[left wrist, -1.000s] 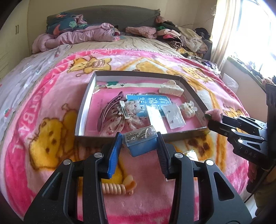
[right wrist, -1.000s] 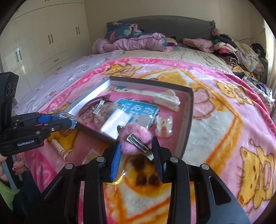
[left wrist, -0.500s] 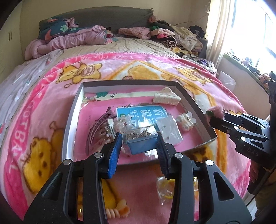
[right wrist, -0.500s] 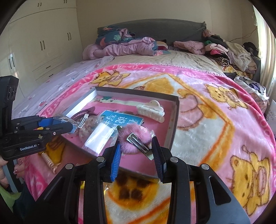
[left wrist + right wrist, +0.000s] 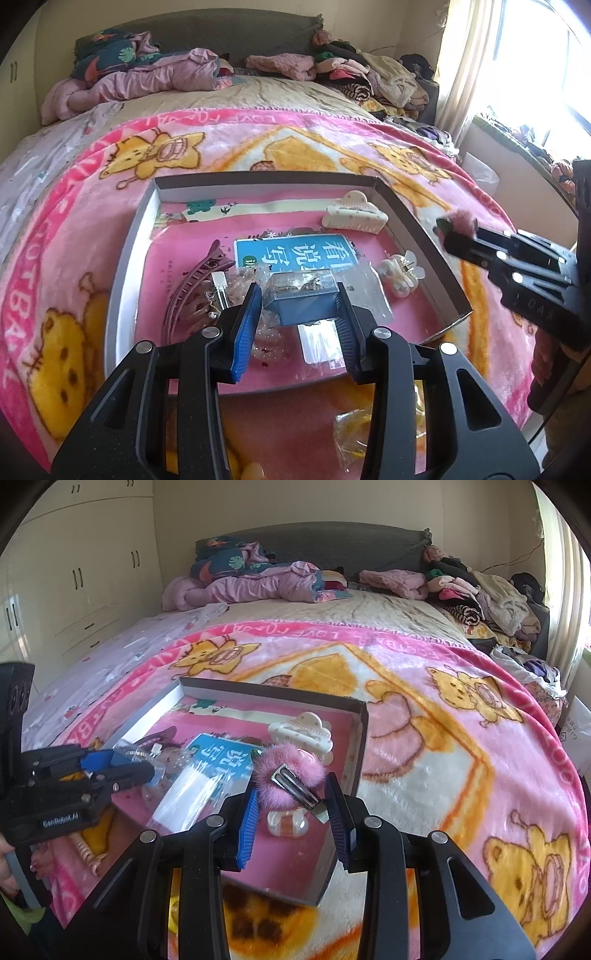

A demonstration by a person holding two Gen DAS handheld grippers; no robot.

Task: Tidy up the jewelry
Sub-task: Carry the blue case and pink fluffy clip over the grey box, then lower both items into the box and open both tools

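Placement step: left fingers (image 5: 300,308) grip the blue box (image 5: 301,297), right fingers (image 5: 291,797) grip the pink clip (image 5: 290,771), tray (image 5: 125,280) beneath; release next.

The right gripper (image 5: 291,794) is pinching a fluffy pink hair clip (image 5: 290,773) over the tray (image 5: 360,746), while the left gripper (image 5: 122,766) is gripping a small box (image 5: 135,755).

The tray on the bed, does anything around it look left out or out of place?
Yes. A peach spiral hair tie and a small plastic bag with something yellow lie on the blanket, outside the tray that holds the other accessories.
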